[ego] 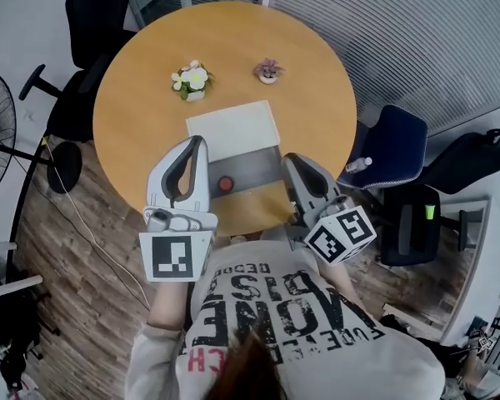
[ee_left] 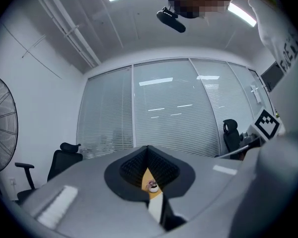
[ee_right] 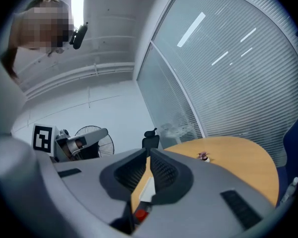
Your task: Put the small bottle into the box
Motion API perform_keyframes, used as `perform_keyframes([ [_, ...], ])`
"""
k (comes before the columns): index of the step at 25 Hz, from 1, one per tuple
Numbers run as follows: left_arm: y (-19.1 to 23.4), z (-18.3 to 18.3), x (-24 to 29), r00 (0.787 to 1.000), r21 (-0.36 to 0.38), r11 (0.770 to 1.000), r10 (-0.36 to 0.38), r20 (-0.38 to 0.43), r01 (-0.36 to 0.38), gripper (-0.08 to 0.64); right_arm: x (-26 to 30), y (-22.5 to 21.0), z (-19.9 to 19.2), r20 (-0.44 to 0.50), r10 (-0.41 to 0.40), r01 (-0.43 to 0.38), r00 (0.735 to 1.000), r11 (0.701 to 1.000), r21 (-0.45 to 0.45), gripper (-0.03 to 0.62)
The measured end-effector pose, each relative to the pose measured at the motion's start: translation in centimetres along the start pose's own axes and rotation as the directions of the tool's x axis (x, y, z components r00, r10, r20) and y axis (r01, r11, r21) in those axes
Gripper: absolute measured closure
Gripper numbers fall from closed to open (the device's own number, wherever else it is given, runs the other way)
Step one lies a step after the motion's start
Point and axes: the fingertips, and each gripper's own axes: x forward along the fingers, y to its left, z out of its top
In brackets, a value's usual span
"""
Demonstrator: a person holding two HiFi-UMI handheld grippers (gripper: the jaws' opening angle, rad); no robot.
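Left gripper (ego: 197, 144) and right gripper (ego: 291, 160), jaws closed and empty, are held clear above the table (ego: 133, 98); the red-capped bottle (ego: 225, 184) apparently already lies in the open box (ego: 258, 172).

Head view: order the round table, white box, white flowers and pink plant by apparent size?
1. round table
2. white box
3. white flowers
4. pink plant, only a little smaller than the flowers

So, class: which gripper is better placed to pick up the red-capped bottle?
Left, probably. The left gripper sits right beside the red-capped bottle; the right gripper is across the box. Both are shut.
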Motion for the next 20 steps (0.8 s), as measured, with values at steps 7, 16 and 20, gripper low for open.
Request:
perform_keyframes([
  [7, -2.1, 0.8, -1.9, 0.999, 0.021, 0.999, 0.042, -0.007, -0.042, 0.549, -1.7, 0.5, 2.6, 0.079, 0.074, -0.076, 0.994, 0.997, 0.015, 0.561],
  [16, -5.6, 2.2, -3.6, 0.993, 0.027, 0.993, 0.116, 0.012, -0.117, 0.549, -5.3, 1.3, 6.3, 0.083, 0.155, -0.145, 0.984, 0.983, -0.117, 0.561],
  [20, -7.5, 2.2, -4.6, 0.989, 0.022, 0.989, 0.146, 0.004, -0.146, 0.549, -7.0, 1.6, 7.0, 0.044, 0.165, -0.153, 0.985, 0.966, -0.208, 0.561],
])
